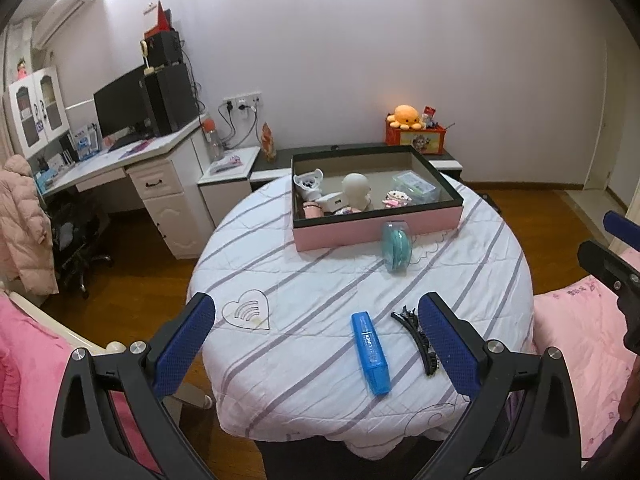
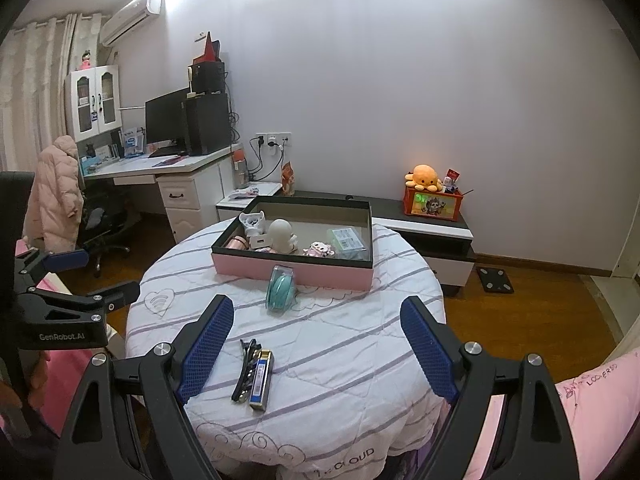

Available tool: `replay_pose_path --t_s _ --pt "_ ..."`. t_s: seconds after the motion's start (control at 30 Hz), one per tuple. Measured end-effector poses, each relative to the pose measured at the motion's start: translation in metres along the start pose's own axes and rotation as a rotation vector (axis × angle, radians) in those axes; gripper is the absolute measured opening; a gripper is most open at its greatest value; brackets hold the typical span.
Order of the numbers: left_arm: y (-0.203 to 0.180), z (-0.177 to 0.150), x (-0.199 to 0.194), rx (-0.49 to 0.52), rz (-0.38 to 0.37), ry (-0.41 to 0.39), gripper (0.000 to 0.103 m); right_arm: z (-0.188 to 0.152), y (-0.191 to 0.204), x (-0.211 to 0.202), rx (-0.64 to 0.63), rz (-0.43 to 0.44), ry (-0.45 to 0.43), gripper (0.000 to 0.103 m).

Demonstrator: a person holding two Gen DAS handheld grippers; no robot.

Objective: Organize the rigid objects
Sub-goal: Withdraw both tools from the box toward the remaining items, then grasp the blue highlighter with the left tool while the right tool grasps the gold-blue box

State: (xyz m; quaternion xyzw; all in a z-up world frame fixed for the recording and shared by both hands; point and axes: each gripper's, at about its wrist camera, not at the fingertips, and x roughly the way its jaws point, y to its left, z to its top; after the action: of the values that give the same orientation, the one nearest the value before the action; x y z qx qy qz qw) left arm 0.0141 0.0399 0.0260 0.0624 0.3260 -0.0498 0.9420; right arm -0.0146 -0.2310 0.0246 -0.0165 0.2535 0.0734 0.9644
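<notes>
**Blue-padded claws held apart above the striped table, nothing gripped**

Blue mesh pads are seen on both claws. The left gripper (image 1: pixel 316 344) is held with its jaws spread wide and nothing between the pads; the right gripper (image 2: pixel 318 346) is likewise spread wide and empty. Neither is in contact with any object.

A round table (image 1: pixel 280 264) covered by a white cloth with grey stripes is observed ahead of and below both claws. Between the left claw's fingers, nearer its right finger, a blue highlighter (image 1: pixel 370 354) is laid flat on the cloth. A black hair clip (image 1: pixel 418 342) is laid just beside it, partly hidden behind that right finger. From the right wrist view the same two items are found close to the right claw's left finger, highlighter (image 2: pixel 261 378) and hair clip (image 2: pixel 245 372) side by side.

Beyond both claws, a teal item in a clear case (image 1: pixel 395 246) is stood on edge against the front wall of a pink box (image 1: pixel 432 222). Inside the box, small figurines, a white rounded figure (image 1: pixel 356 192) and a clear plastic case (image 1: pixel 414 186) are noted.

The right claw is partly visible at the right edge of the left wrist view.
</notes>
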Motion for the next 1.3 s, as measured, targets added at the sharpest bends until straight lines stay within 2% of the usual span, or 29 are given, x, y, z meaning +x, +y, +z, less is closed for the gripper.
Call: replay_pose_path --t_s 0.33,0.73,0.9,1.1,1.3 --pt "-0.004 -0.002 0.002 0.016 0.001 0.009 0.103 -0.003 0.002 -0.003 -0.010 0.008 -0.002 0.087" --pt "-0.001 -0.013 0.034 0.004 -0.020 0.108 0.103 -0.008 0.010 0.019 -0.029 0.009 0.071 0.087" --pt "-0.007 -0.029 0.064 0.016 -0.041 0.198 0.103 -0.022 0.018 0.045 -0.054 0.026 0.155 0.087" --pt "-0.017 -0.050 0.111 0.055 -0.039 0.339 0.103 -0.049 0.022 0.094 -0.032 0.039 0.309 0.087" --pt "-0.023 -0.064 0.144 0.072 -0.059 0.412 0.103 -0.069 0.023 0.127 -0.023 0.049 0.391 0.087"
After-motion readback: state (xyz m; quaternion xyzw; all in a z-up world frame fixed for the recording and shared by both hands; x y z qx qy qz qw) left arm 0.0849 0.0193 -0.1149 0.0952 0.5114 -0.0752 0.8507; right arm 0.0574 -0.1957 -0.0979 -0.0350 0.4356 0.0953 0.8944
